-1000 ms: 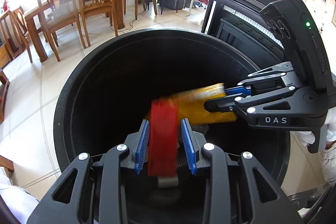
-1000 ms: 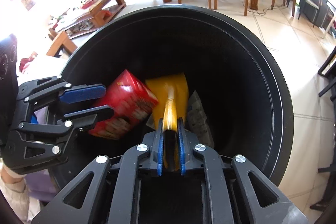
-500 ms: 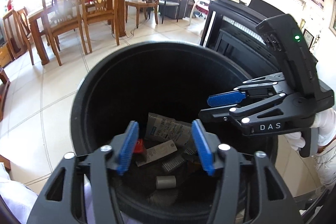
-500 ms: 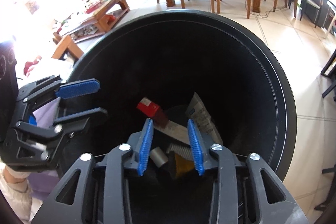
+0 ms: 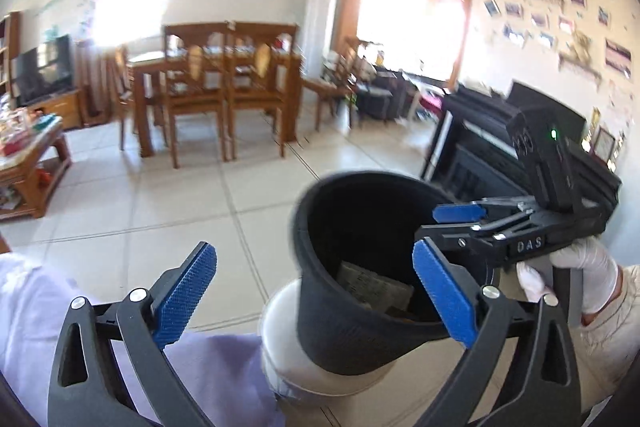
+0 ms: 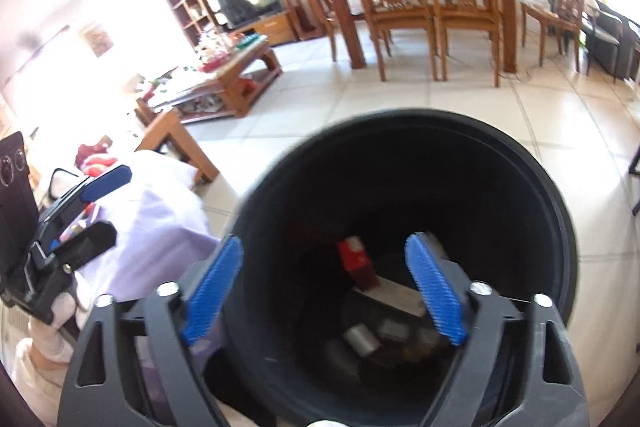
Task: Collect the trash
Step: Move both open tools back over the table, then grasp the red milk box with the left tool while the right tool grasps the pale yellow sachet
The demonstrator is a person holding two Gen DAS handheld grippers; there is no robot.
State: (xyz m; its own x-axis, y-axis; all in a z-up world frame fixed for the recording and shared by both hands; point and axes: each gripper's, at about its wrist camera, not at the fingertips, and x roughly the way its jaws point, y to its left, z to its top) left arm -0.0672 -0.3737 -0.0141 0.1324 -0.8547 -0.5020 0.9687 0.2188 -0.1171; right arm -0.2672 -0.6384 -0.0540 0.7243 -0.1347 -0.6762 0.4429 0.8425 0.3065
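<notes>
1. Both my claws gape wide and carry nothing: left claw [image 5: 316,295], right claw [image 6: 324,287].
2. The round black plastic trash bin [image 6: 560,227], lower centre of frame, stands upright, long axis vertical, mouth up.
3. A red carton [image 6: 356,259] and grey wrappers [image 5: 372,285] lie inside; I judge this drop finished, remaining litter unseen.
</notes>
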